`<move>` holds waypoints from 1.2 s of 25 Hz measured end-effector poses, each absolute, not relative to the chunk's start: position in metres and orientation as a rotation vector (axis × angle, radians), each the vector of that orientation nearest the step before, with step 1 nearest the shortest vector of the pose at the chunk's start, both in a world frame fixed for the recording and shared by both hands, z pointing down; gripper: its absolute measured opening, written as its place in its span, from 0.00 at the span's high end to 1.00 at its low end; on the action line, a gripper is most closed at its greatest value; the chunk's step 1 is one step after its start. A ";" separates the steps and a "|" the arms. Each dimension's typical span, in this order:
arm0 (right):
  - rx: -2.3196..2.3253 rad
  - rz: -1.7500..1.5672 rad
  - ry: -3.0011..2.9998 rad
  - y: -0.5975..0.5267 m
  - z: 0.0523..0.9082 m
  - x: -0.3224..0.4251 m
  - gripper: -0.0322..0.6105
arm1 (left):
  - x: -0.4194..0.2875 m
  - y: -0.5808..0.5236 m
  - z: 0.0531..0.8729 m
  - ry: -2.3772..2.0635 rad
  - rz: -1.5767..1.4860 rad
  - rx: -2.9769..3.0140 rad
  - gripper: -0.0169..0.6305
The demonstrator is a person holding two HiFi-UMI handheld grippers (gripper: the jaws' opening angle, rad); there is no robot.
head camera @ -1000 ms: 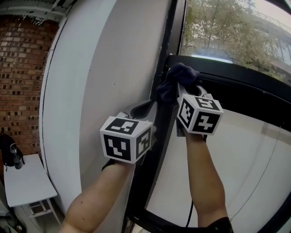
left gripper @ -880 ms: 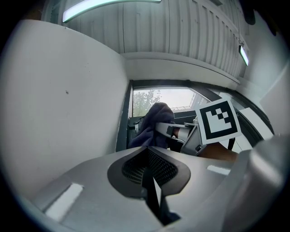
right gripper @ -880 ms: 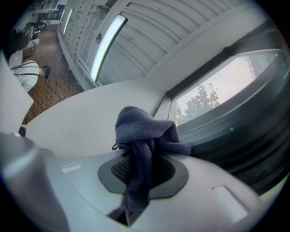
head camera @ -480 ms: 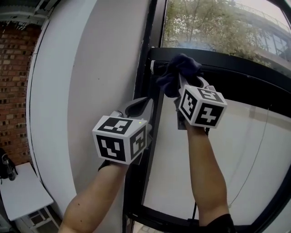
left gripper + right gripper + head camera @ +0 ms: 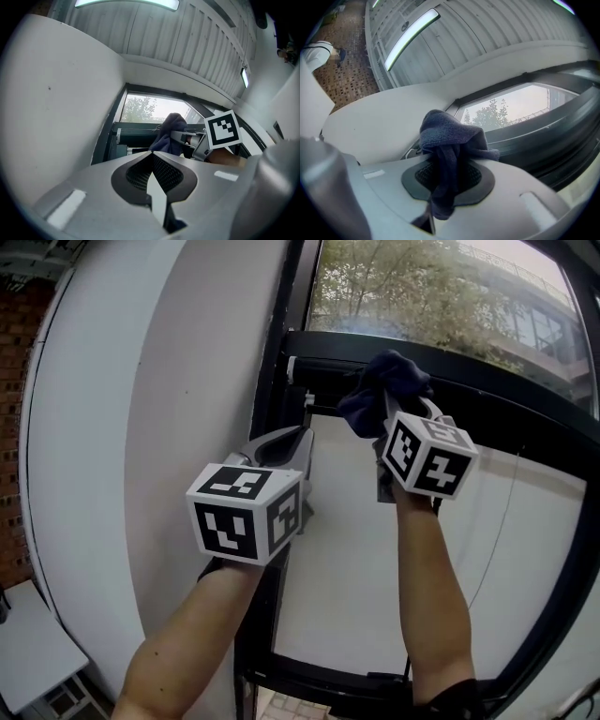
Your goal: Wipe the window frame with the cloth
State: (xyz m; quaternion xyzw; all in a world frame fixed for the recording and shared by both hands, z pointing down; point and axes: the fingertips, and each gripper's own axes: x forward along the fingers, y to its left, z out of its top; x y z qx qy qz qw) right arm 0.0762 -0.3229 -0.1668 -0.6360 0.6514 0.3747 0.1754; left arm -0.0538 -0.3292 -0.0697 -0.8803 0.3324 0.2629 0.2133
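My right gripper (image 5: 392, 420) clenched the bunched dark blue cloth (image 5: 382, 388) in its fingers against the black metal window frame (image 5: 506, 399) (its crossbar ran off rightward). My left gripper (image 5: 298, 442), fingers closed and empty, hung lower-left.

A curved white wall (image 5: 141, 427) fills the left side of the head view, with a strip of red brick wall (image 5: 11, 427) at the far left edge and a white table (image 5: 33, 652) low in the corner below it. Outdoors, leafy trees (image 5: 394, 287) stand beside a pale building (image 5: 539, 329). Overhead runs a ribbed grey ceiling (image 5: 197, 37) carrying a long lit light strip (image 5: 410, 30).
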 end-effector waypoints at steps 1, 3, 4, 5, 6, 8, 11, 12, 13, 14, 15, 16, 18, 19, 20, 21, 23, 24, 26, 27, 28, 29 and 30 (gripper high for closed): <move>-1.802 1.054 1.846 -0.320 -0.167 0.080 0.86 | -0.052 -0.328 -0.072 0.917 0.734 -2.444 0.99; -1.812 1.051 1.843 -0.313 -0.167 0.091 0.86 | -0.045 -0.325 -0.075 0.905 0.748 -2.451 0.99; -1.824 1.057 1.837 -0.309 -0.168 0.096 0.86 | -0.041 -0.324 -0.076 0.898 0.755 -2.456 0.99; -1.835 1.062 1.830 -0.305 -0.168 0.102 0.86 | -0.035 -0.322 -0.077 0.891 0.758 -2.461 0.99; -1.839 1.065 1.824 -0.301 -0.169 0.107 0.86 | -0.029 -0.321 -0.078 0.887 0.758 -2.463 0.99; -1.833 1.068 1.818 -0.292 -0.171 0.118 0.86 | -0.016 -0.318 -0.081 0.884 0.751 -2.460 0.99; -1.839 1.090 1.821 -0.282 -0.169 0.135 0.86 | 0.006 -0.316 -0.084 0.885 0.762 -2.471 0.99; -1.845 1.101 1.822 -0.278 -0.169 0.141 0.86 | 0.014 -0.315 -0.085 0.885 0.767 -2.474 0.99; -1.850 1.112 1.824 -0.274 -0.168 0.147 0.86 | 0.021 -0.314 -0.086 0.885 0.769 -2.474 0.99; -1.853 1.121 1.826 -0.271 -0.168 0.153 0.86 | 0.029 -0.312 -0.087 0.884 0.768 -2.472 0.99; -1.854 1.129 1.827 -0.266 -0.168 0.158 0.86 | 0.037 -0.309 -0.089 0.881 0.768 -2.470 0.99; -1.855 1.135 1.825 -0.262 -0.168 0.164 0.86 | 0.045 -0.306 -0.091 0.874 0.771 -2.467 0.99; -1.856 1.146 1.822 -0.254 -0.166 0.177 0.86 | 0.059 -0.298 -0.094 0.852 0.785 -2.465 0.99; -1.857 1.152 1.822 -0.251 -0.165 0.183 0.86 | 0.065 -0.295 -0.095 0.844 0.794 -2.465 0.99; -1.859 1.159 1.823 -0.248 -0.165 0.188 0.86 | 0.071 -0.292 -0.097 0.841 0.802 -2.464 0.99; -1.862 1.166 1.823 -0.244 -0.164 0.194 0.86 | 0.077 -0.290 -0.099 0.842 0.807 -2.463 0.99; -1.871 1.176 1.817 -0.236 -0.163 0.207 0.86 | 0.090 -0.285 -0.103 0.843 0.810 -2.461 0.99; -1.875 1.179 1.812 -0.232 -0.162 0.213 0.86 | 0.096 -0.283 -0.105 0.840 0.812 -2.463 0.99; -1.875 1.181 1.804 -0.224 -0.162 0.226 0.86 | 0.107 -0.276 -0.110 0.828 0.823 -2.467 0.99; -1.875 1.182 1.799 -0.219 -0.162 0.233 0.86 | 0.113 -0.271 -0.111 0.821 0.827 -2.466 0.98; -1.877 1.181 1.793 -0.214 -0.162 0.240 0.86 | 0.119 -0.267 -0.112 0.814 0.828 -2.465 0.99; -1.880 1.181 1.787 -0.210 -0.162 0.247 0.86 | 0.127 -0.261 -0.113 0.805 0.827 -2.465 0.99; -1.884 1.180 1.781 -0.205 -0.162 0.254 0.86 | 0.134 -0.256 -0.114 0.796 0.826 -2.469 0.99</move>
